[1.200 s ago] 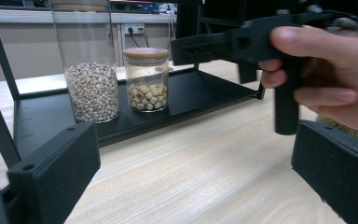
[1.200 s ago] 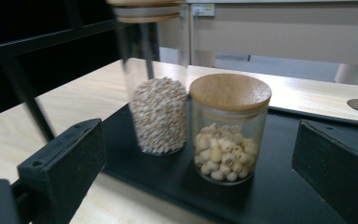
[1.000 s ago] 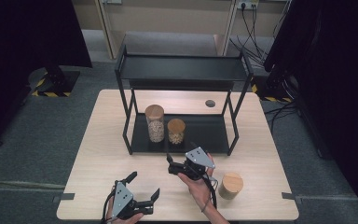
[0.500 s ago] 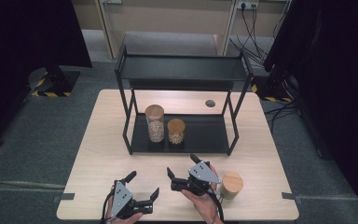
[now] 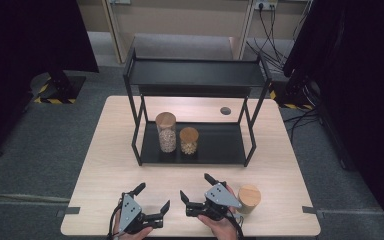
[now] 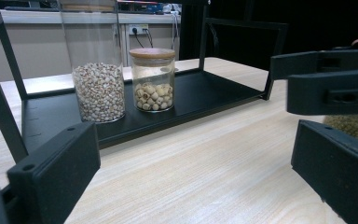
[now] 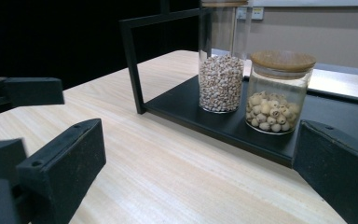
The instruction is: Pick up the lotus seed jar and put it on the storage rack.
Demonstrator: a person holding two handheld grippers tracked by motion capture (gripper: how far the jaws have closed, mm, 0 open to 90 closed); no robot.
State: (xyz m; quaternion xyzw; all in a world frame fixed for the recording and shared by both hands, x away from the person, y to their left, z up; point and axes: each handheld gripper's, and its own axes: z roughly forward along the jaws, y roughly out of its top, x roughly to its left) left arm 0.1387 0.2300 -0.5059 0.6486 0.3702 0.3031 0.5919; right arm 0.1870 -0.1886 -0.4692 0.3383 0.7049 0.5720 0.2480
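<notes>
Both our left gripper (image 5: 152, 200) and right gripper (image 5: 196, 192) gape empty; swinging right carelessly could topple the wooden-lidded jar (image 5: 248, 199) beside it.

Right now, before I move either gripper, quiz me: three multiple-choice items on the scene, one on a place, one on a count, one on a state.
1. Where is the third jar?
A. on the table by the right gripper
B. on the rack's top shelf
C. between the grippers

2. How many jars stand on the rack's bottom shelf?
A. one
B. two
C. three

3. How is the left gripper?
A. shut on a jar
B. shut, empty
C. open, empty

Answers:
1 A, it stands on the table at that gripper's right.
2 B, a tall jar and a short jar.
3 C, jaws apart over bare wood.
</notes>
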